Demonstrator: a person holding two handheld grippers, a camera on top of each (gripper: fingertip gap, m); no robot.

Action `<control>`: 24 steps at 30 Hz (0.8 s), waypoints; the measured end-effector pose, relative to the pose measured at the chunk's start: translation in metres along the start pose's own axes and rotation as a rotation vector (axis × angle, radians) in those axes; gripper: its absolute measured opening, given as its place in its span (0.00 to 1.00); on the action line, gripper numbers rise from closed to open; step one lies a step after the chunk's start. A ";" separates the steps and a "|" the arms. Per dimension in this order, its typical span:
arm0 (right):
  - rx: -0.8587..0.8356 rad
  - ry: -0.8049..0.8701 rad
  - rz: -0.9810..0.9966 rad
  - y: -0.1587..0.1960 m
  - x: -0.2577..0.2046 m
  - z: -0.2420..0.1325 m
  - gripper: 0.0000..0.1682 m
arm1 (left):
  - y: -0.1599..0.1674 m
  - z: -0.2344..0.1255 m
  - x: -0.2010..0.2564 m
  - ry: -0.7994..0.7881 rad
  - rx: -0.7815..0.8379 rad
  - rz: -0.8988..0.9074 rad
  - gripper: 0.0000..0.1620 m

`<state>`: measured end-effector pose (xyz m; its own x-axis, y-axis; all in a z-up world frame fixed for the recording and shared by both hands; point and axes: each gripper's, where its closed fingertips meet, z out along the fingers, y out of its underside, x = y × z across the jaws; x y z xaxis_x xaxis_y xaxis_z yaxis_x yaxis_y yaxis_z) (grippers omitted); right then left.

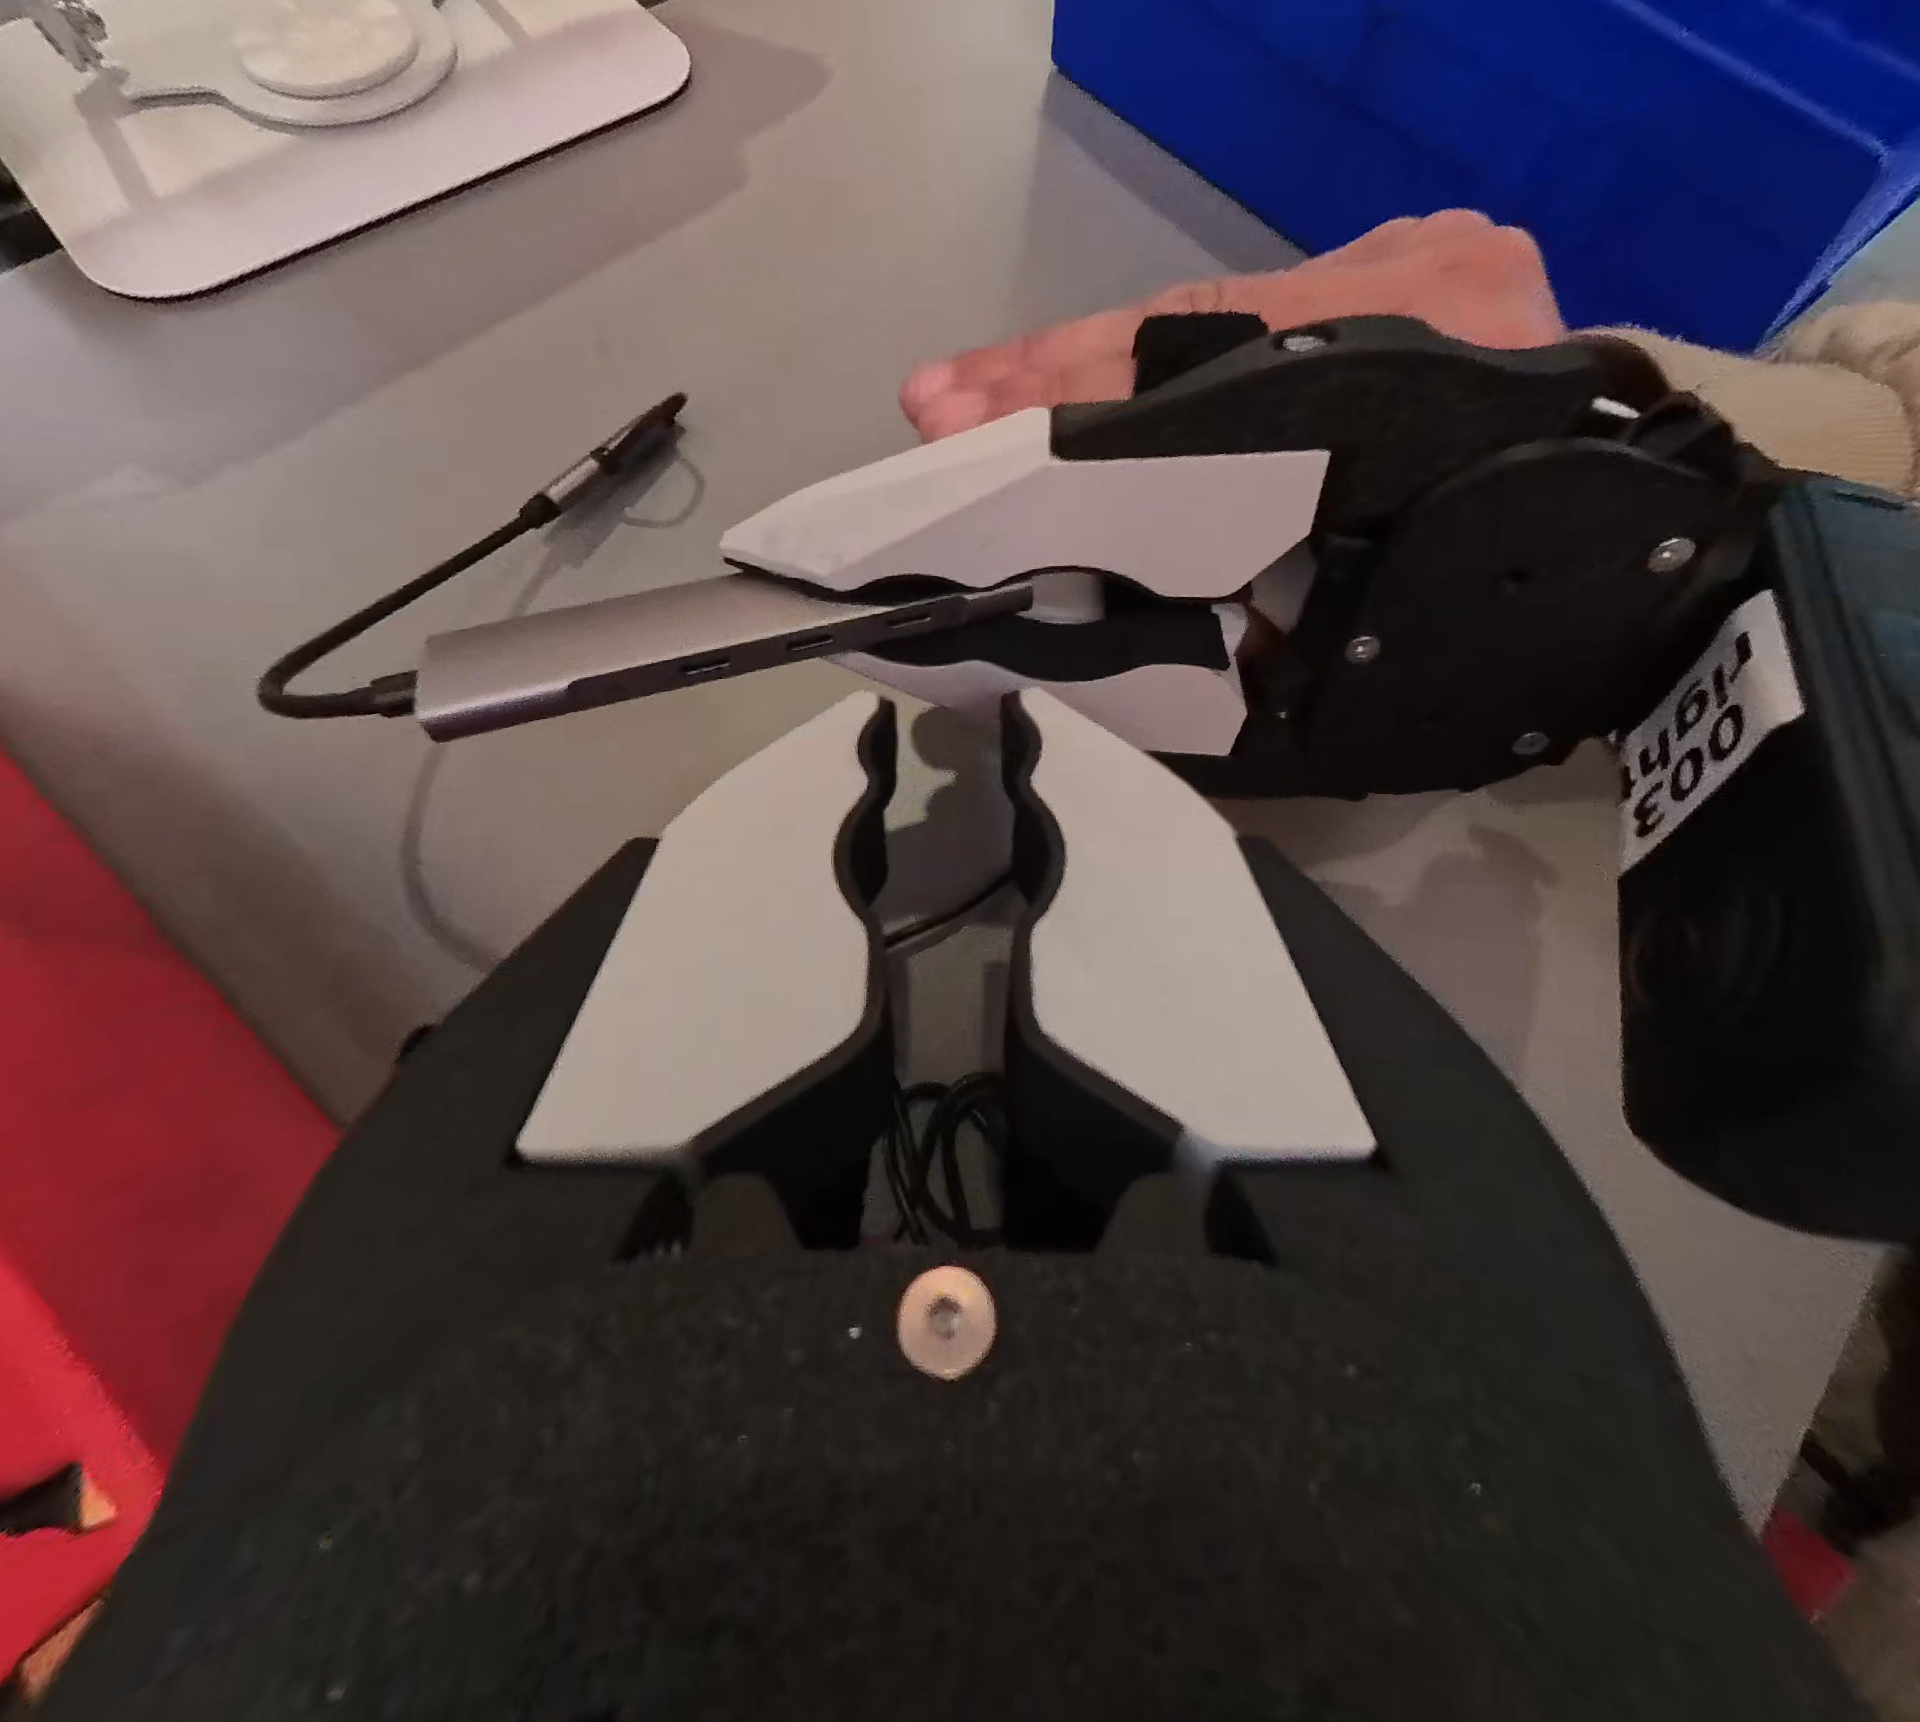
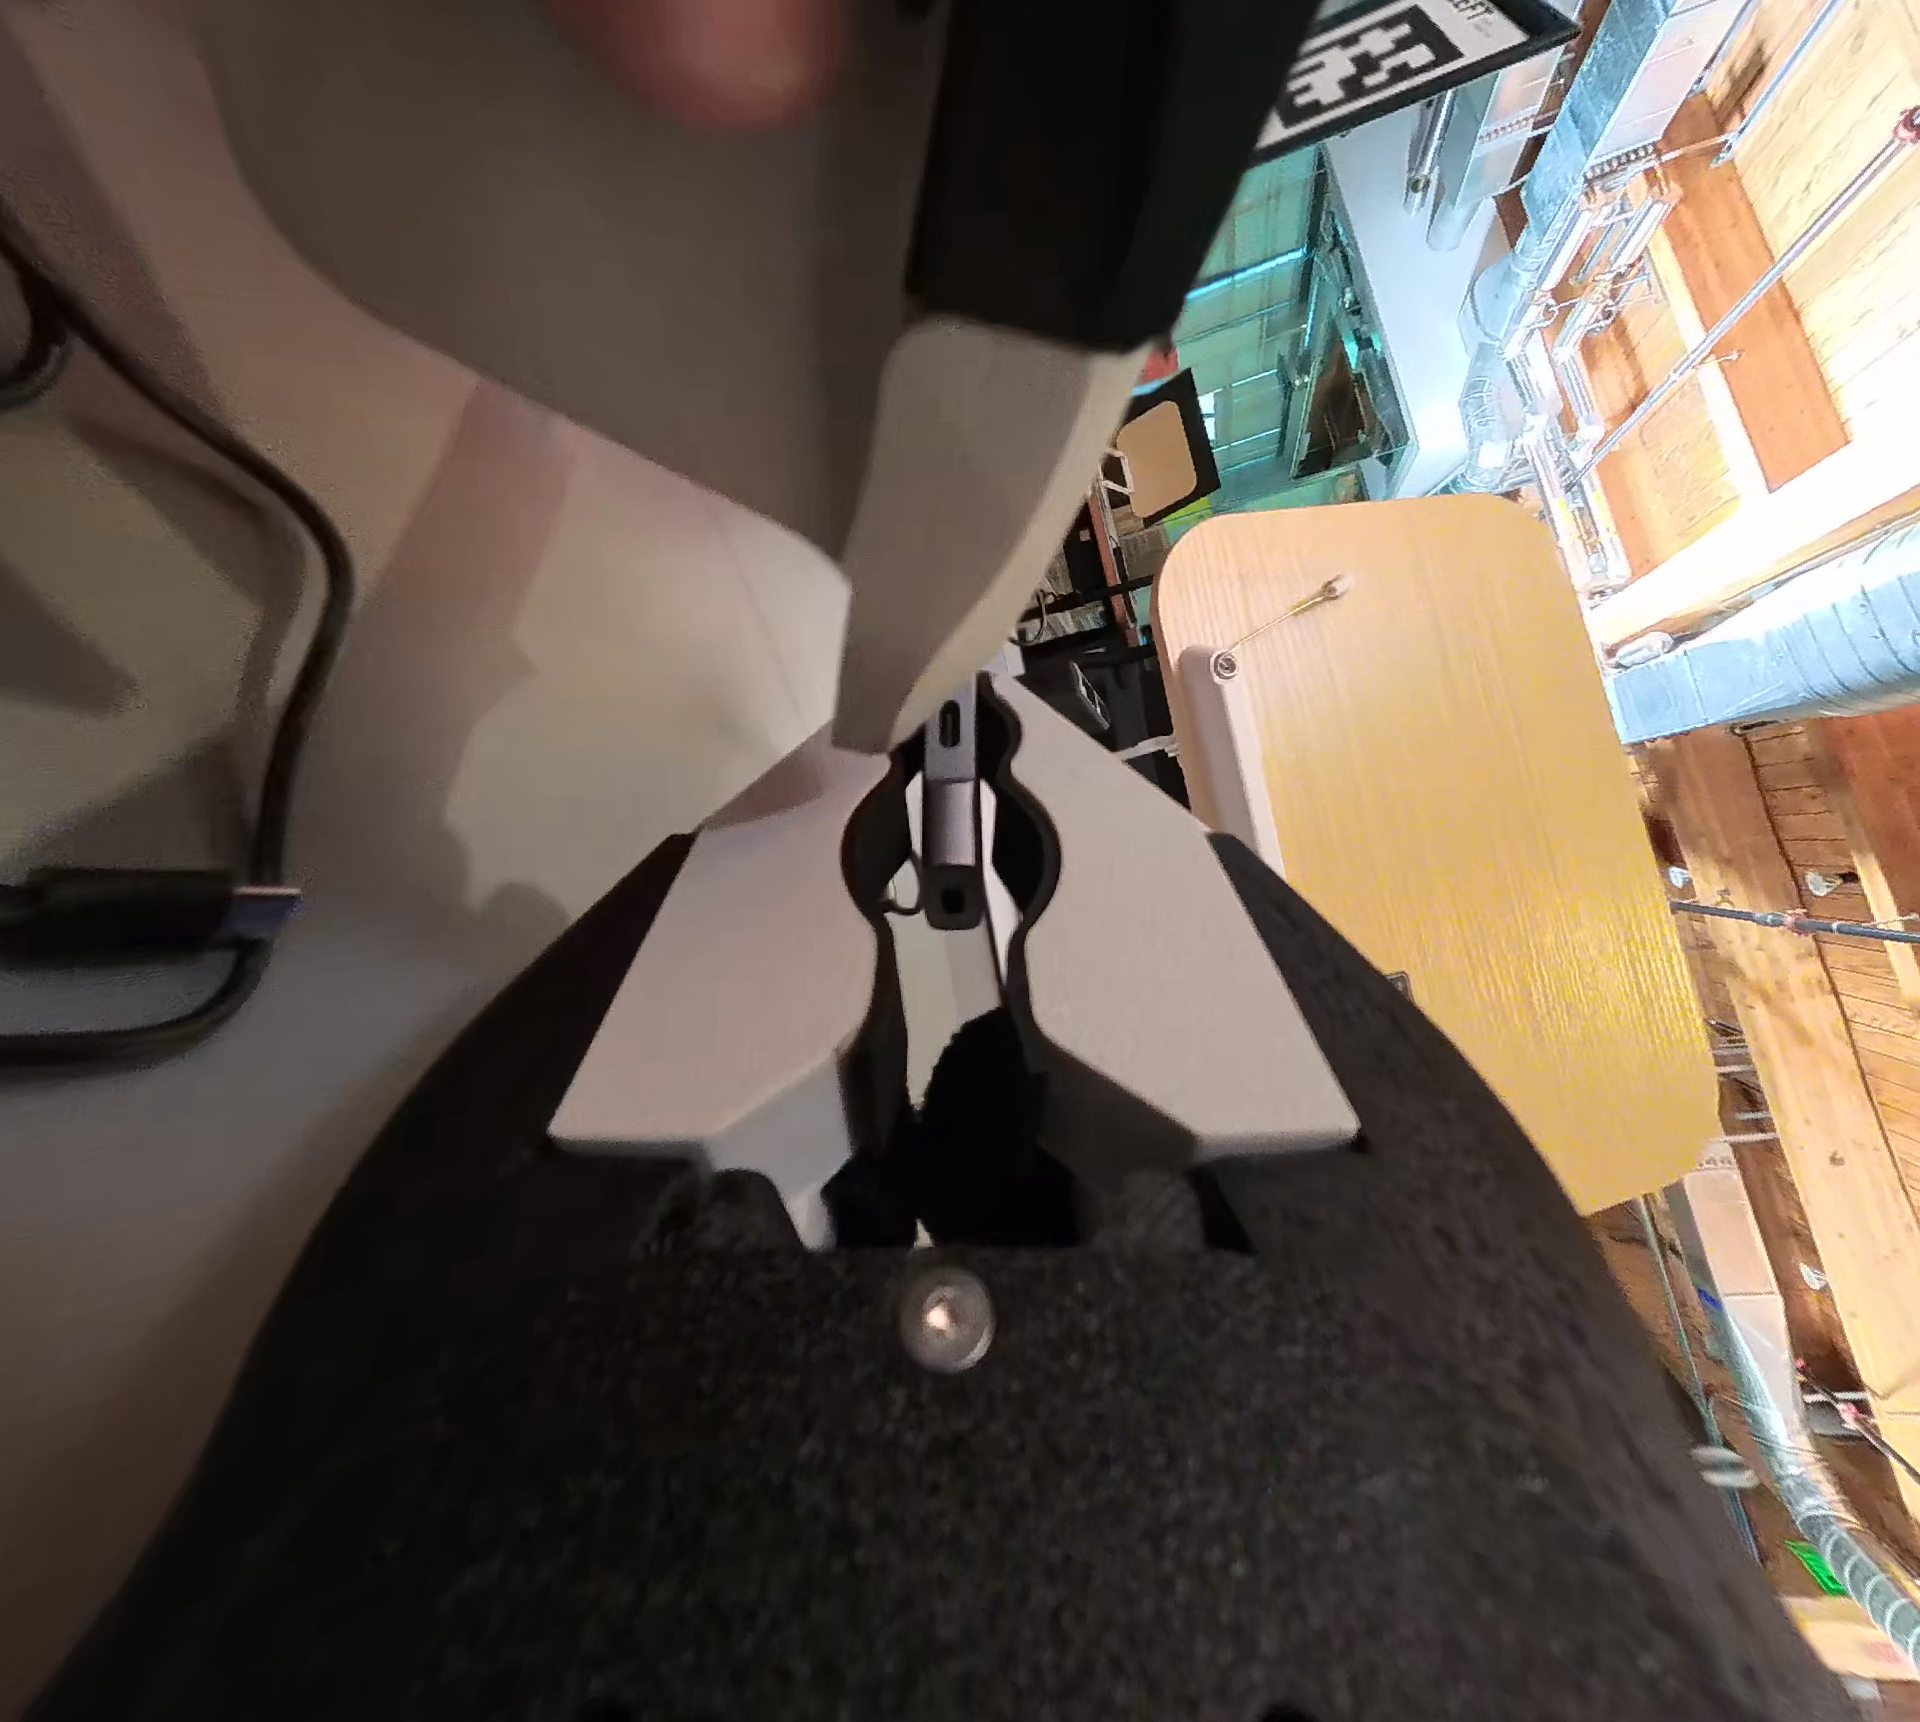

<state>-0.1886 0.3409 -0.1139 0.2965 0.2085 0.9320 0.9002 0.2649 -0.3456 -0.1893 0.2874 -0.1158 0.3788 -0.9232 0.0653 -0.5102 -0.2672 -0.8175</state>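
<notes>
So from my end, the right hand-held gripper [image 1: 790, 602] is clamped on one end of a slim grey USB hub [image 1: 623, 654], holding it flat above the grey desk [image 1: 831, 218]. The hub's black cable [image 1: 416, 602] loops off its far end and the plug [image 1: 613, 457] is lying on the desk just past the hub. My left hand-held gripper [image 1: 940, 727] sits right below the hub with its fingers a narrow gap apart, nothing between them, tips close to the hub's underside. A blue bin [image 1: 1455, 62] is off beyond the hub to the right, and a white stand base [image 1: 343, 103] beyond it to the left. In the right wrist view the hub [image 2: 951, 831] is pinched edge-on between the fingers.
</notes>
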 end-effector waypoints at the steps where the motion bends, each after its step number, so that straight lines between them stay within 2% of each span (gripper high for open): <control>1: -0.002 0.000 -0.002 0.002 0.000 0.000 0.04 | -0.001 -0.003 0.001 -0.003 0.002 0.003 0.12; 4: -0.013 0.000 0.054 0.013 0.005 0.001 0.04 | 0.003 -0.015 0.005 0.020 -0.018 0.017 0.12; 7: -0.013 0.003 0.216 0.030 0.014 0.003 0.04 | 0.044 -0.023 0.032 0.153 -0.163 0.070 0.14; 11: -0.014 -0.014 0.344 0.041 0.016 0.007 0.04 | 0.082 -0.012 0.050 0.138 -0.225 0.048 0.17; 13: -0.015 -0.020 0.321 0.039 0.013 0.008 0.04 | 0.085 -0.004 0.059 0.132 -0.234 0.031 0.17; 16: -0.008 -0.028 0.286 0.034 0.009 0.007 0.04 | 0.080 0.007 0.046 0.011 -0.225 0.052 0.16; 18: -0.002 -0.031 0.280 0.033 0.008 0.006 0.04 | 0.074 0.012 0.038 -0.022 -0.207 -0.007 0.16; 21: 0.000 -0.037 0.291 0.033 0.007 0.007 0.04 | 0.074 0.018 0.029 -0.029 -0.214 -0.087 0.14; 24: 0.004 -0.038 0.299 0.033 0.008 0.006 0.04 | 0.075 0.021 0.030 -0.026 -0.234 -0.056 0.14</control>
<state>-0.1585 0.3572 -0.1188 0.5362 0.3128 0.7840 0.7735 0.1898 -0.6048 -0.2002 0.2451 -0.1869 0.4299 -0.8985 0.0891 -0.6516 -0.3771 -0.6582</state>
